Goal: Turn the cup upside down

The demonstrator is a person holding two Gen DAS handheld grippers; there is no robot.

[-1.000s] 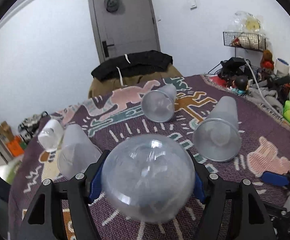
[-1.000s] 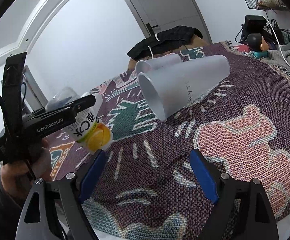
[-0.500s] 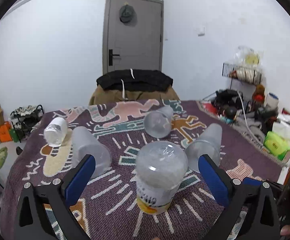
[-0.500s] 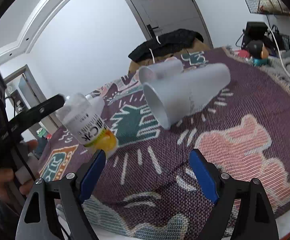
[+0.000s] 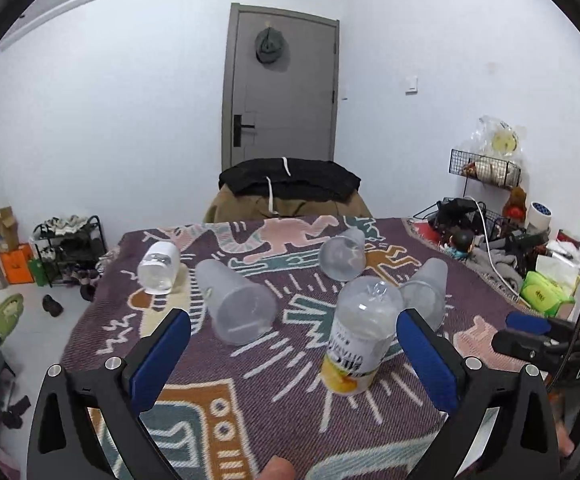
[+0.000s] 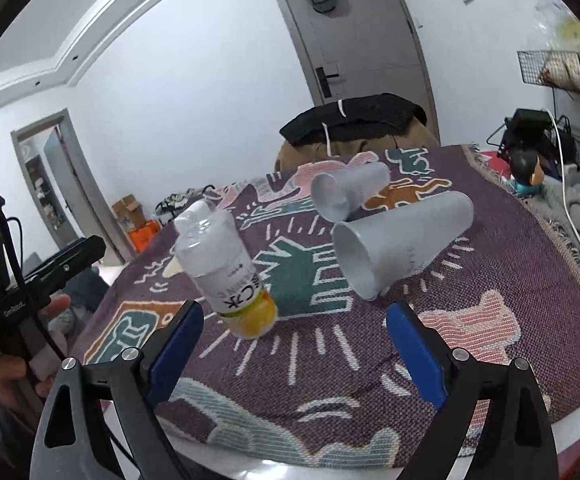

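Bottle-shaped clear plastic cup with the yellow-and-white label [image 5: 360, 334] stands inverted on the patterned purple woven cloth [image 5: 273, 396] covering the tabletop, labelled end down, clear rounded end up, and nobody's got hold of it. Left tool [image 5: 294, 354], blue pads spread wide apart, sits back from it with nothing between the fingers; the cup shows just inside the right-hand pad. Right tool [image 6: 294, 354] is wide open as well, empty, low near the front edge of the cloth, and from its camera the cup [image 6: 227, 268] looks tilted, leaning toward the left, though the fisheye makes that hard to judge.

Around it, four more lie on their sides: a frosted translucent tumbler [image 5: 235, 304] just left of centre, mouth toward us; another frosted tumbler [image 5: 426, 294] right behind the standing cup; a smaller frosted cup [image 5: 342, 258] further back; and a clear bottle-like cup with a white end [image 5: 158, 268] off toward the far left of the cloth. A hand [image 6: 21, 344] grips the left tool's black handle at the left edge.
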